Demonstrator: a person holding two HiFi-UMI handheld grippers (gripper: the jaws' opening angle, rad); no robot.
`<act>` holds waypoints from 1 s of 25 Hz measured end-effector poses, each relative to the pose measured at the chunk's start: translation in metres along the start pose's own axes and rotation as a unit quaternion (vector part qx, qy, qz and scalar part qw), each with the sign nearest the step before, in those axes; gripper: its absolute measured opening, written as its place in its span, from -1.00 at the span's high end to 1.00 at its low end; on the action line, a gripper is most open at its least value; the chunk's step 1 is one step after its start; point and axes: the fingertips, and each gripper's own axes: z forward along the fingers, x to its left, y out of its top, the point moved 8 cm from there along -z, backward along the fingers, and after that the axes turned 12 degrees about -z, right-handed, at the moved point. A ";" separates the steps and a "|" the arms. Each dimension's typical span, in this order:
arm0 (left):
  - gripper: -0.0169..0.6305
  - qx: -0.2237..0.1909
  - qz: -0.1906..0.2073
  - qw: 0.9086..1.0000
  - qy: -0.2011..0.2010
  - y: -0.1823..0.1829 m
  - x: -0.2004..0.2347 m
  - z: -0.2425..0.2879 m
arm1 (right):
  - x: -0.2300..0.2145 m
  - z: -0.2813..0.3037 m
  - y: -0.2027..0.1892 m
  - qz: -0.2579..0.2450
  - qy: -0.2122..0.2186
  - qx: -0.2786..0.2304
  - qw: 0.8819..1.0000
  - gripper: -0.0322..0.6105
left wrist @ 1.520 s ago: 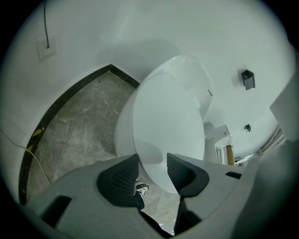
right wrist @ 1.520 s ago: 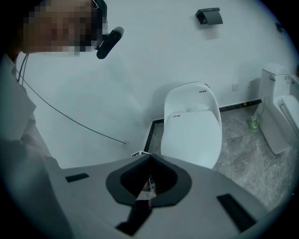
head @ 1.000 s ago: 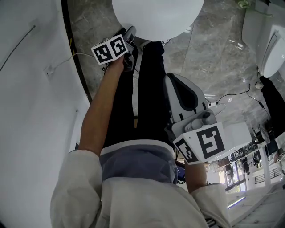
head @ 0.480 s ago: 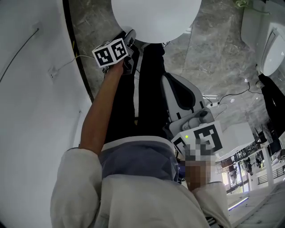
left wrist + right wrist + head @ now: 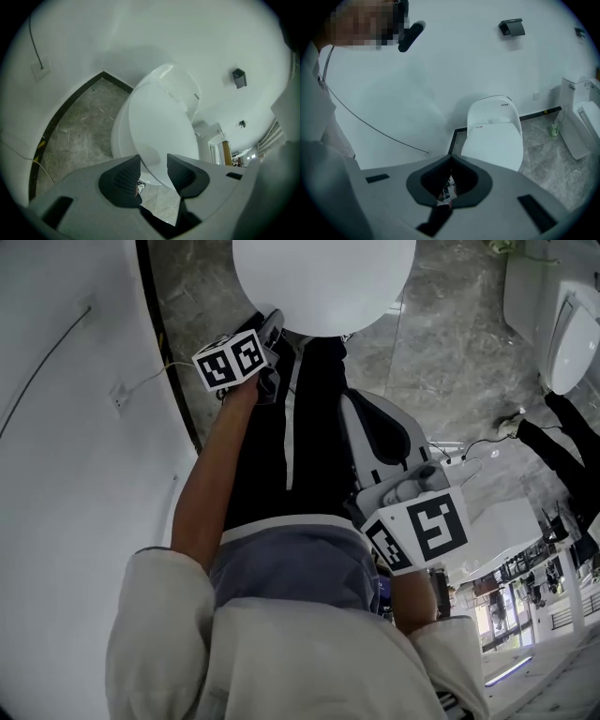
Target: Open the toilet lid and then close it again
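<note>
Find the toilet lid (image 5: pixel 323 277) down, shut flat over the bowl, at top centre of the head view. Note the white toilet (image 5: pixel 496 138) standing against a white wall (image 5: pixel 140 28) on grey marbled floor (image 5: pixel 441 343), with a dark skirting strip (image 5: pixel 58 117) along the foot of the wall.

Find the left gripper (image 5: pixel 153 161) held forward at the front of the lid, jaws apart. See the lid's front rim in the gap between them in the left gripper view. Cannot tell whether either jaw touches the rim. Note its marker cube (image 5: pixel 230 360) just beside the lid's near edge in the head view, at the end of a bare forearm (image 5: pixel 211 474).

Find the right gripper (image 5: pixel 450 161) held back near the person's waist, well apart from the toilet, jaws together with tips meeting and nothing between them. See the closed toilet straight ahead in the right gripper view. Note its marker cube (image 5: pixel 422 529) low in the head view.

Record also:
- a second toilet (image 5: pixel 581 119) at the right edge
- a small green item (image 5: pixel 554 130) on the floor beside it, too small to identify
- a dark wall-mounted holder (image 5: pixel 512 27) high on the wall
- a thin cable (image 5: pixel 370 124) running across the wall
- a wall plate (image 5: pixel 40 70) to the left of the toilet
</note>
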 end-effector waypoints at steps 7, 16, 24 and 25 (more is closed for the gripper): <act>0.45 -0.004 0.009 1.000 -0.006 0.006 -0.014 -0.015 | 0.005 -0.011 0.007 -0.001 -0.003 -0.009 1.000 0.87; 0.47 -0.010 0.018 1.000 -0.013 0.014 -0.034 -0.033 | 0.013 -0.030 0.016 -0.005 -0.009 -0.021 1.000 0.87; 0.49 -0.013 0.030 0.999 -0.015 0.023 -0.051 -0.047 | 0.022 -0.046 0.022 -0.008 -0.015 -0.034 0.999 0.87; 0.50 -0.014 0.032 0.999 -0.017 0.024 -0.054 -0.048 | 0.022 -0.048 0.023 -0.009 -0.015 -0.035 0.999 0.87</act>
